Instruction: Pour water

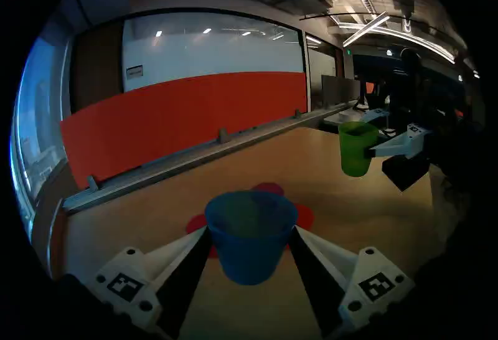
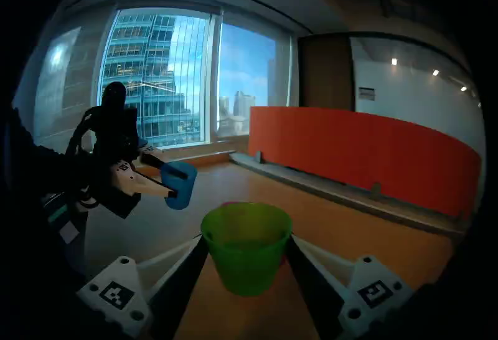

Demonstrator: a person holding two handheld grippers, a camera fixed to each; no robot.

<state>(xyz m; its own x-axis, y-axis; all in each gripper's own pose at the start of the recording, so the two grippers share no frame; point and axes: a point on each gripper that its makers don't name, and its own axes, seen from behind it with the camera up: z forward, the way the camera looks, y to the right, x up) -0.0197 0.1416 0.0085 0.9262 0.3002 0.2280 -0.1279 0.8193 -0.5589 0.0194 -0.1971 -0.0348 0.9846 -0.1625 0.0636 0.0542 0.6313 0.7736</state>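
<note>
The left hand-held gripper (image 1: 249, 237) pinches the blue cup (image 1: 251, 250) upright above the desk (image 1: 355, 215). The left gripper view shows a red mat (image 1: 269, 187) behind the cup. The right hand-held gripper (image 2: 247, 246) pinches the green cup (image 2: 247, 262).

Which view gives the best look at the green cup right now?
The right gripper view: the green cup sits close and upright between the right gripper's fingers, its open mouth visible. The left gripper view shows the cup small and farther off.
</note>
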